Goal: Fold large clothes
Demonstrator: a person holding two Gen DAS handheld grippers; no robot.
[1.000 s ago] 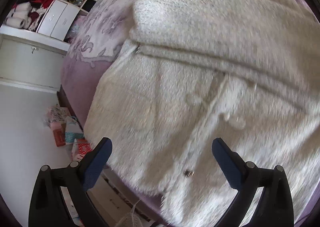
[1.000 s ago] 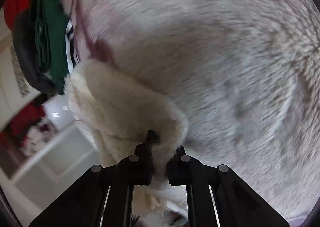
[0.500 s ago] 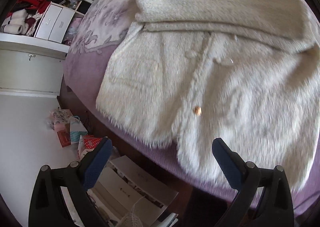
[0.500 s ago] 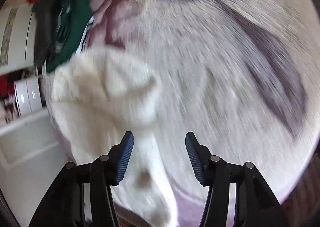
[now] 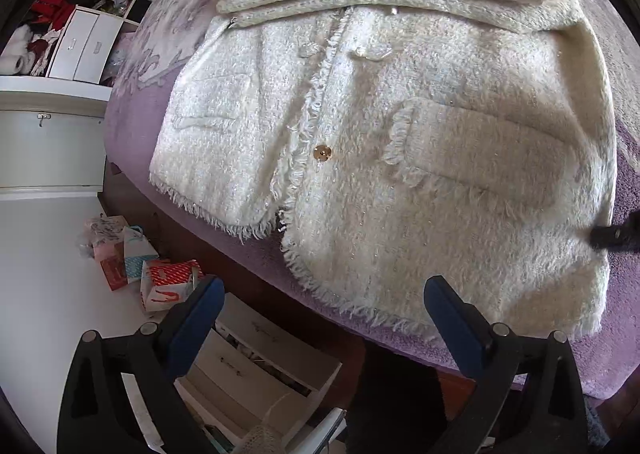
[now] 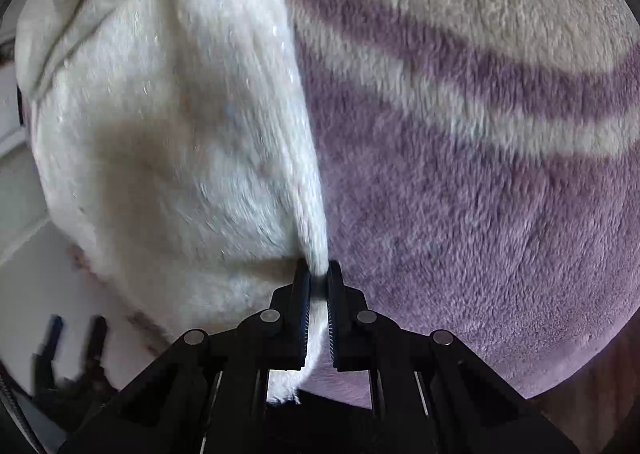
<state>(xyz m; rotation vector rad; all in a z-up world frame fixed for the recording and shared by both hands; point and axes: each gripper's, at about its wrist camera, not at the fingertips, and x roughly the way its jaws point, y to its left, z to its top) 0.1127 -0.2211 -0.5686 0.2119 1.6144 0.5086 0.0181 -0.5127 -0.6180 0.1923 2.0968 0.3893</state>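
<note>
My right tongs (image 6: pixel 319 282) pinch the fuzzy cream tweed jacket's (image 5: pixel 400 157) side edge, left tongs (image 5: pixel 320 310) gaping empty; I should grip the hem before folding it across evenly.

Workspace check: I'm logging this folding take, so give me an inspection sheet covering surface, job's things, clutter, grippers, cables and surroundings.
Surface: purple patterned blanket on a bed.
Job's things: cream jacket lying flat, upper part folded down, gold button showing.
Clutter: gift bags on the floor; open drawer unit below the bed edge.
Grippers: left gripper open, off the fabric; right gripper shut on the jacket's side edge.
Cables: nothing seen.
Surroundings: white cabinet, shelf with small drawers.
</note>
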